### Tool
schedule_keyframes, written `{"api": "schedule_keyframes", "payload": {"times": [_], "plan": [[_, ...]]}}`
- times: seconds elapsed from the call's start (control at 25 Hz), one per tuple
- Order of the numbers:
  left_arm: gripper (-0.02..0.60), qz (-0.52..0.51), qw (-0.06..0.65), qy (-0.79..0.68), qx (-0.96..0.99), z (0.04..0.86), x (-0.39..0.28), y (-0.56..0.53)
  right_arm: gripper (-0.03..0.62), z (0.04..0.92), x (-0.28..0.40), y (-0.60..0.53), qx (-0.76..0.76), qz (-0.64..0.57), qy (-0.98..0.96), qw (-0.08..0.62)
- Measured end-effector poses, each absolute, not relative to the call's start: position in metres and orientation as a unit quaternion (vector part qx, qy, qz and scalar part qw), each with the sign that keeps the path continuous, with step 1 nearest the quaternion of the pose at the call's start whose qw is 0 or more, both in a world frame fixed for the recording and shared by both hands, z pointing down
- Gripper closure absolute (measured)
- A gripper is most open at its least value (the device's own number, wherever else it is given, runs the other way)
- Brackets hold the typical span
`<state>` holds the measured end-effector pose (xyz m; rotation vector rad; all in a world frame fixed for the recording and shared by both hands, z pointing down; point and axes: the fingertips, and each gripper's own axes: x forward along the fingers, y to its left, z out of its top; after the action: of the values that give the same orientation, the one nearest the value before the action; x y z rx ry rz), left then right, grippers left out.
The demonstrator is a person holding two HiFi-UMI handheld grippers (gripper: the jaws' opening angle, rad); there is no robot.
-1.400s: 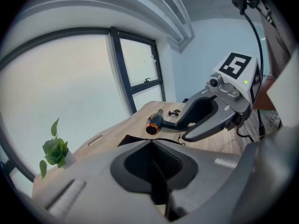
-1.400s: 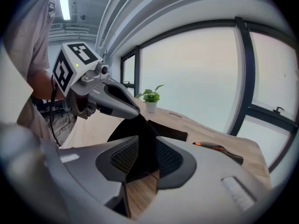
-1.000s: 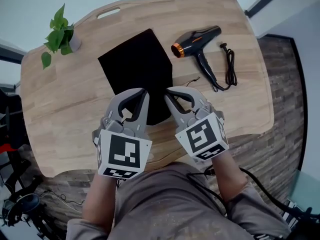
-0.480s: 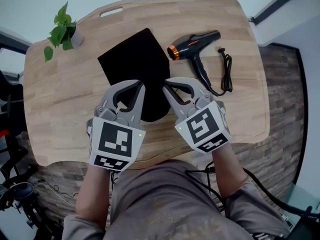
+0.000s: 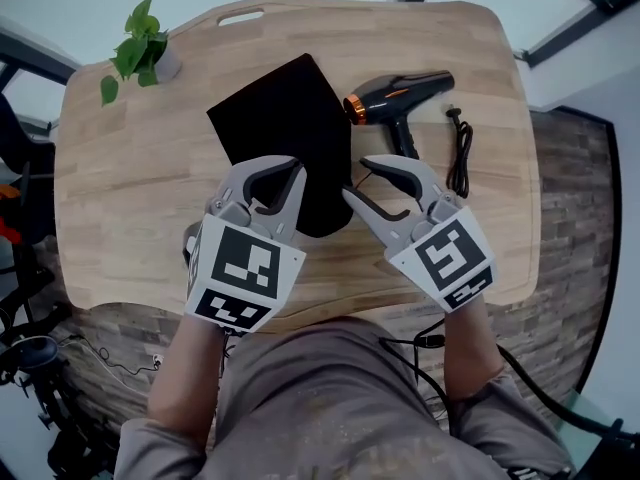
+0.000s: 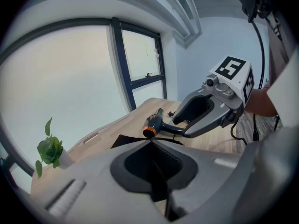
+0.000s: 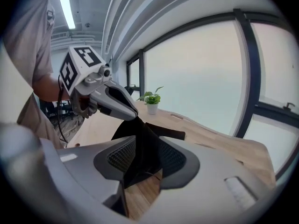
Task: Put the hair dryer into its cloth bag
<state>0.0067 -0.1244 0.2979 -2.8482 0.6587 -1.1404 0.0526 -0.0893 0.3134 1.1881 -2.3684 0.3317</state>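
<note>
The black cloth bag (image 5: 280, 128) lies flat mid-table, its near end between my two grippers. My left gripper (image 5: 296, 170) is shut on the bag's near left edge; in the left gripper view the cloth (image 6: 122, 140) spreads out from the closed tips. My right gripper (image 5: 355, 176) is shut on the near right edge, and in the right gripper view the cloth (image 7: 140, 139) runs taut from its jaws up to the left gripper's tip (image 7: 133, 115). The black hair dryer (image 5: 400, 98) with its orange ring lies right of the bag, untouched, with its cord (image 5: 462, 153) beside it.
A small potted plant (image 5: 145, 53) stands at the table's far left corner. The wooden table (image 5: 130, 198) has a handle slot (image 5: 240, 16) at its far edge. Windows surround the table, and brick-patterned floor (image 5: 565, 218) lies to the right.
My right gripper has moved to the right, away from the left one, drawing the bag's near edge with it. The left gripper has stayed about where it was.
</note>
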Motion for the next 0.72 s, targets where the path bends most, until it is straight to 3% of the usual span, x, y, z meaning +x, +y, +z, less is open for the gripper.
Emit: {"api": "schedule_keyframes", "payload": {"times": [0.2, 0.44, 0.72], "plan": [[0.571, -0.366, 0.006, 0.202, -0.909, 0.300, 0.011, -0.124, 0.407, 0.315, 0.106, -0.091, 0.496, 0.160, -0.831, 0.193], [0.571, -0.361, -0.004, 0.199, -0.911, 0.302, 0.008, -0.119, 0.314, 0.385, 0.167, -0.104, 0.577, 0.225, -0.739, 0.265], [0.571, -0.340, -0.029, 0.186, -0.922, 0.311, 0.010, -0.119, 0.290, 0.441, 0.187, -0.126, 0.593, 0.273, -0.691, 0.311]]}}
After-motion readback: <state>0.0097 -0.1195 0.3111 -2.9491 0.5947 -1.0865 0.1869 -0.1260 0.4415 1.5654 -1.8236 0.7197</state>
